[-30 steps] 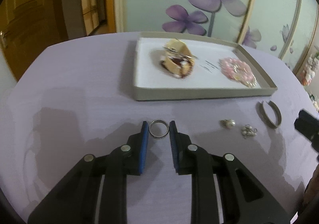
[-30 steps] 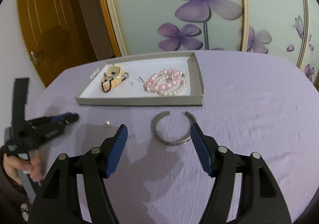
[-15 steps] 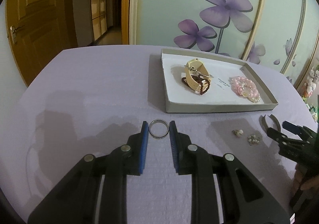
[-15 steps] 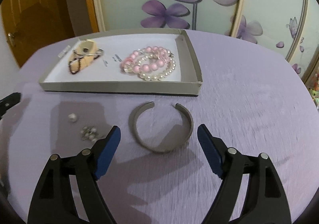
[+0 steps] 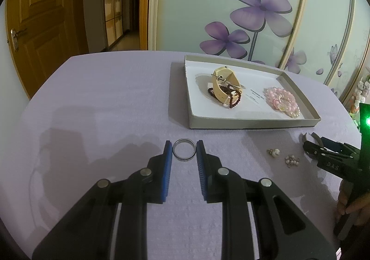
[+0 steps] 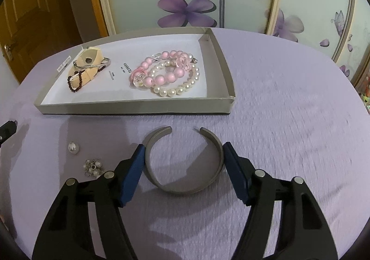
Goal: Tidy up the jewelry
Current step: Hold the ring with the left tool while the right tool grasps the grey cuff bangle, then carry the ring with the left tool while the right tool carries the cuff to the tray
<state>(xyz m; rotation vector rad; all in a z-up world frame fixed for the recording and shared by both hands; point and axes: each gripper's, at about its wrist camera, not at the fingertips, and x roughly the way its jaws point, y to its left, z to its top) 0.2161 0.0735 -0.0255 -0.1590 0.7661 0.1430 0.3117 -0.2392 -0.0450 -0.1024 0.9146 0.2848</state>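
Lavender cloth covers the table [image 6: 289,121]. Just before the tray [image 6: 138,107], the cuff bracelet [image 6: 185,181] lies flat, its gap facing the tray. My right gripper [image 6: 183,156], lower than before, has just narrowed and seemingly touches it. My left gripper [image 5: 184,152] clasps the ring [image 5: 184,153].

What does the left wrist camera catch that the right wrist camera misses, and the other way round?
Only the left view: a silver ring pinched in the left gripper, and the other gripper's lit green lamp.

Only the right view: the whole grey cuff bracelet between the right gripper pads, which have just been closing.

Both: the tray, pink beads, pearl earring.
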